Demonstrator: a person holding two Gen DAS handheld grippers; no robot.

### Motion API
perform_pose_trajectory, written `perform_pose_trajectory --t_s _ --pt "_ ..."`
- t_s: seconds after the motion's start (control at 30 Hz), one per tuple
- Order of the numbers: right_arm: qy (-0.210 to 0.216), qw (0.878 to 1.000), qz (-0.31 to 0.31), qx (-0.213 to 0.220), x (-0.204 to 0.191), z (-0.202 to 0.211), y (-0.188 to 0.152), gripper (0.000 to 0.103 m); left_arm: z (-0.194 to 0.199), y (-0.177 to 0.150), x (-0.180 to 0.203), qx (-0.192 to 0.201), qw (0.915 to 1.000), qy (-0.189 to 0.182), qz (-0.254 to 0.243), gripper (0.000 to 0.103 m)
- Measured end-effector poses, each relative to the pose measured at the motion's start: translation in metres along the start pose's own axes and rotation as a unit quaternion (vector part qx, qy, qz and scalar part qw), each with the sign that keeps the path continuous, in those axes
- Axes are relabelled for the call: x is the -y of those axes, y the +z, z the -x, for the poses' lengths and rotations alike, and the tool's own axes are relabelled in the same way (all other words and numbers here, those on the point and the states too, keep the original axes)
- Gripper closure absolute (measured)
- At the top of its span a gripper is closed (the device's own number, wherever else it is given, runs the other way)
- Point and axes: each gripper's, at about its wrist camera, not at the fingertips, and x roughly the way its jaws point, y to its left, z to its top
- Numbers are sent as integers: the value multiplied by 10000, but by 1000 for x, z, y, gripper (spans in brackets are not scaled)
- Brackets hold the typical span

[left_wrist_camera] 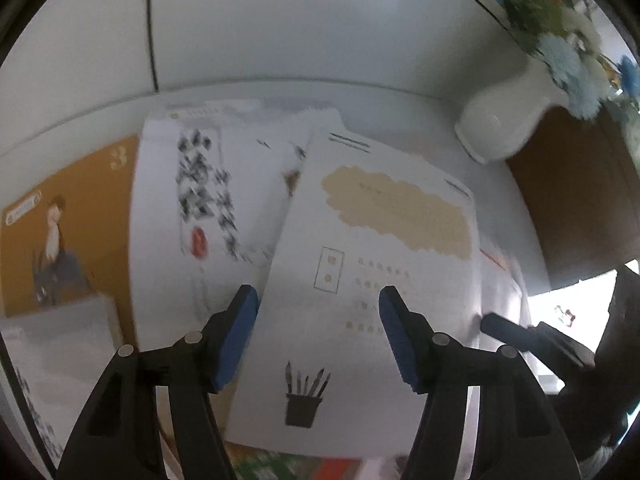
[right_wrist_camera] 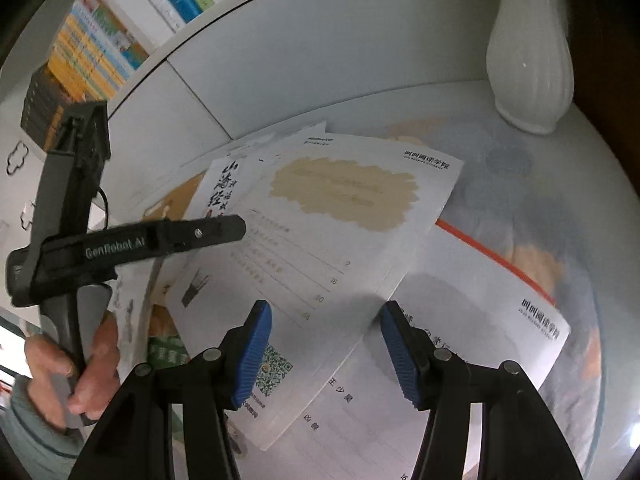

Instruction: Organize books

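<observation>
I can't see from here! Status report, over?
Both claws open, left claw and right claw over the white beige-blotched booklet. Nothing gripped. White ribbed ceramic vase stands nearby.

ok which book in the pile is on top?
The white booklet with the beige blotch and pen-pot drawing. It overlaps the calligraphy-cover book and the orange-cover book; nothing lies over it.

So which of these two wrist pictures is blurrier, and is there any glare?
Left wrist view: motion blur smears the black calligraphy on the white book and the flowers. Right wrist view: sharper, print legible on the top booklet; hazy glare washes the table beside the vase.
</observation>
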Motion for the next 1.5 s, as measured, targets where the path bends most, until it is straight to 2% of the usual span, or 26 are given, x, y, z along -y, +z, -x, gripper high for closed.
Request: perform_pose_trajectory --t_s 0.1,0.13,0.17,0.2,0.3,0.37,0.43,0.53,0.6,0.7,0.73,0.8,0.87,1.0,1.2,1.3,1.43,1.5 --pt "131 9998 -150 55 13 16 -12 48 3 -23 17 -203 9982 -552 -67 43" --pt "327 9993 -141 58 15 24 -17 49 4 -33 29 -233 9976 -632 -171 43" --pt "517 9986 -103 -36 15 32 -26 50 6 -45 46 -207 9974 -572 -382 43" --pt "532 9985 -14 -121 13 37 -34 50 6 -55 60 -218 9970 -453 -589 43" --pt "-103 9990 431 -61 8 58 -63 50 7 -79 85 -277 9961 -322 -778 44" --pt "-148 9996 249 -56 22 69 -72 50 11 -81 89 -185 9967 -90 -782 44" --pt "-226 9997 -11 -17 41 71 -68 50 11 -75 89 -121 9976 49 -685 44" --pt "-523 9983 -89 247 64 68 -40 50 7 -59 79 37 9991 264 -325 45" --pt "-646 9974 -176 283 76 54 -15 50 2 -48 69 -33 9998 173 -132 44" --pt "-260 9990 -337 97 82 31 9 50 -1 -44 68 -74 9999 -63 -87 44" --pt "-154 9993 -338 12 81 26 9 48 -5 -45 70 -125 9998 -145 -102 41" --pt "-150 9998 -136 -20 69 25 6 47 -8 -49 78 -19 9995 144 -285 39" --pt "-189 9998 41 -62 59 30 -7 44 -7 -53 82 -20 9988 272 -408 39" --pt "-110 9998 -43 -168 57 49 -45 44 5 -77 91 -205 9978 170 -610 39" --pt "147 9980 -274 -549 62 81 -123 44 23 -146 112 -396 9968 118 -679 39" --pt "307 9955 -325 -836 65 87 -152 44 28 -174 118 -530 9971 -129 -533 39" --pt "561 9920 -791 -805 82 96 -165 44 34 -201 121 -602 9973 -188 -366 38" --pt "603 9903 -911 -858 85 99 -161 44 34 -203 124 -511 9981 -131 -311 39"
